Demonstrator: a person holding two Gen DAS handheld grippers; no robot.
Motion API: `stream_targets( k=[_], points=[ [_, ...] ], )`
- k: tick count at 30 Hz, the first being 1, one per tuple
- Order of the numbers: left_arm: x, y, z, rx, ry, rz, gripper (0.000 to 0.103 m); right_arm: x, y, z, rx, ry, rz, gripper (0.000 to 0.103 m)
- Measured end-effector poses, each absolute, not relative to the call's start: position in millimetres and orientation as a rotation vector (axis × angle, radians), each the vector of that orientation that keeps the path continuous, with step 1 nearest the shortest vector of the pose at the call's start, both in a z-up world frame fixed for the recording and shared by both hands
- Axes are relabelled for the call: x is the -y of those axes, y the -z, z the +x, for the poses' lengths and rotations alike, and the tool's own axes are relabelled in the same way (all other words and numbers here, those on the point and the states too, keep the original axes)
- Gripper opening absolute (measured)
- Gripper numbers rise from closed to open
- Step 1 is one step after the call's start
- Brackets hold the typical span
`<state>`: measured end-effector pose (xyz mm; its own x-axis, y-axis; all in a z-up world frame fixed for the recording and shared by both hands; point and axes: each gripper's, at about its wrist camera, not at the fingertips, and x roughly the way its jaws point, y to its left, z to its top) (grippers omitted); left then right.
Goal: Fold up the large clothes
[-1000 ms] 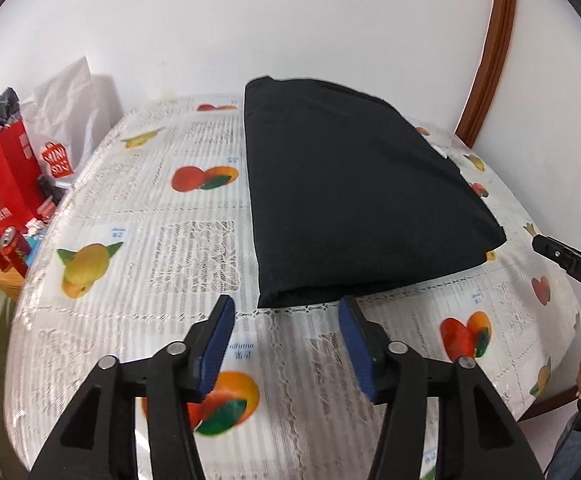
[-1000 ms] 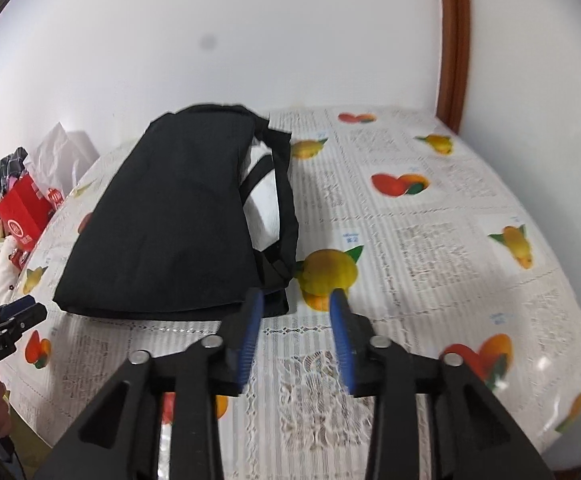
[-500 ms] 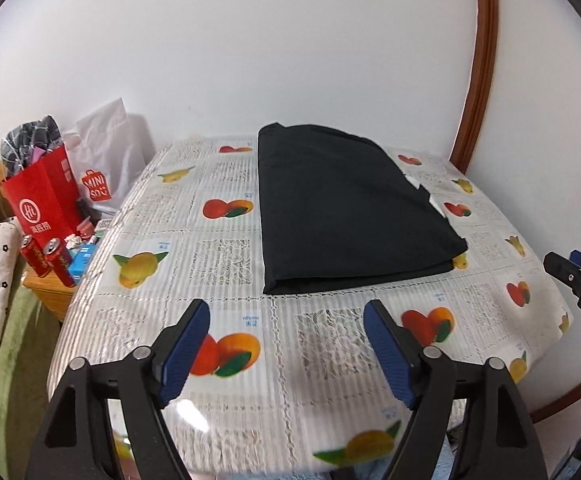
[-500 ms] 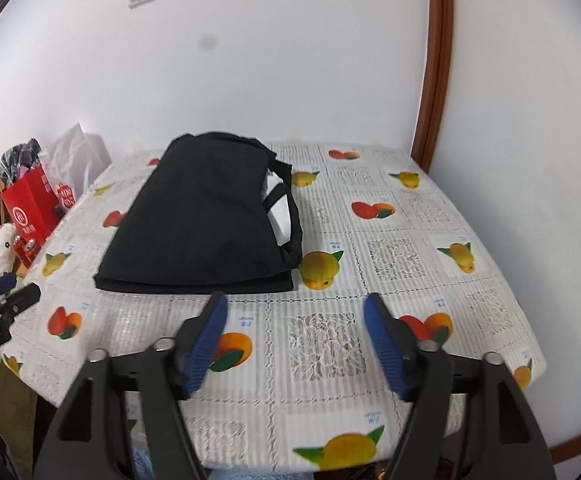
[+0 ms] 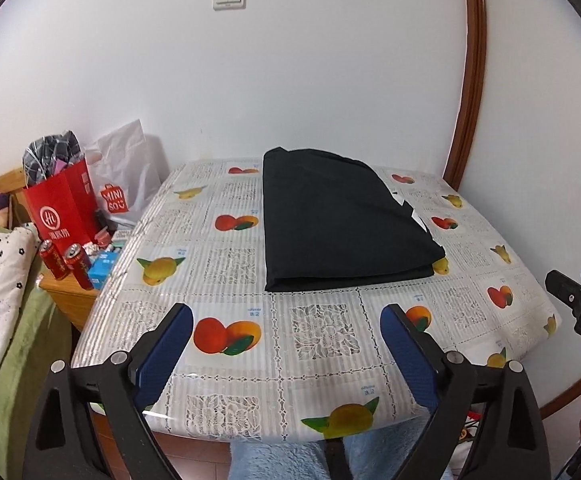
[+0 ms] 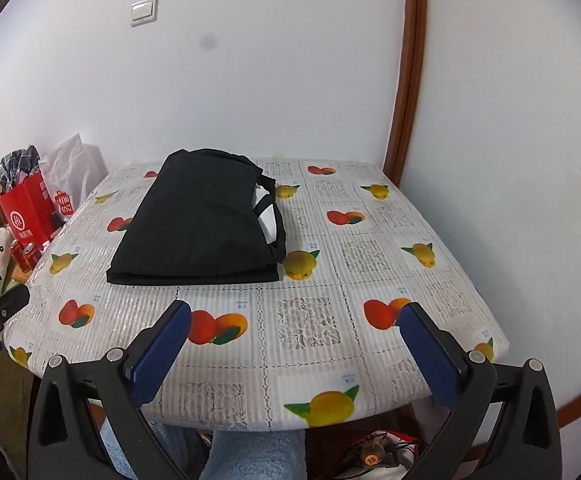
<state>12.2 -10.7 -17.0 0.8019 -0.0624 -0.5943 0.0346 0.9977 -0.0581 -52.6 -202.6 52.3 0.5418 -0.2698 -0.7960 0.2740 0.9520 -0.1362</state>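
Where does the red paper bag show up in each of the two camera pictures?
Left wrist view: the red bag stands at the left, beside the table, behind two red cans.
Right wrist view: the red bag is at the far left edge.
Shared landmark: the folded black garment on the table.

I see a plain black garment (image 5: 342, 220), white showing at its side. Table (image 5: 322, 344) cover is white lace-look squares with printed fruit: orange, red and yellow with green leaves. My left gripper (image 5: 286, 350) and right gripper (image 6: 296, 348) are black with blue pads. Red bag (image 5: 64, 208) has a white logo. Red cans (image 5: 64, 260). White wall, brown trim (image 5: 470, 80).
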Motion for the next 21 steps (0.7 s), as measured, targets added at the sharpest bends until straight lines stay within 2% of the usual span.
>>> stream_targets(
  k=[21],
  points=[
    [13.9, 16.3, 4.2, -0.629, 0.038, -0.042, 0.097, 208.3, -53.6, -65.6, -0.947, 0.356, 0.013, 0.102]
  ],
)
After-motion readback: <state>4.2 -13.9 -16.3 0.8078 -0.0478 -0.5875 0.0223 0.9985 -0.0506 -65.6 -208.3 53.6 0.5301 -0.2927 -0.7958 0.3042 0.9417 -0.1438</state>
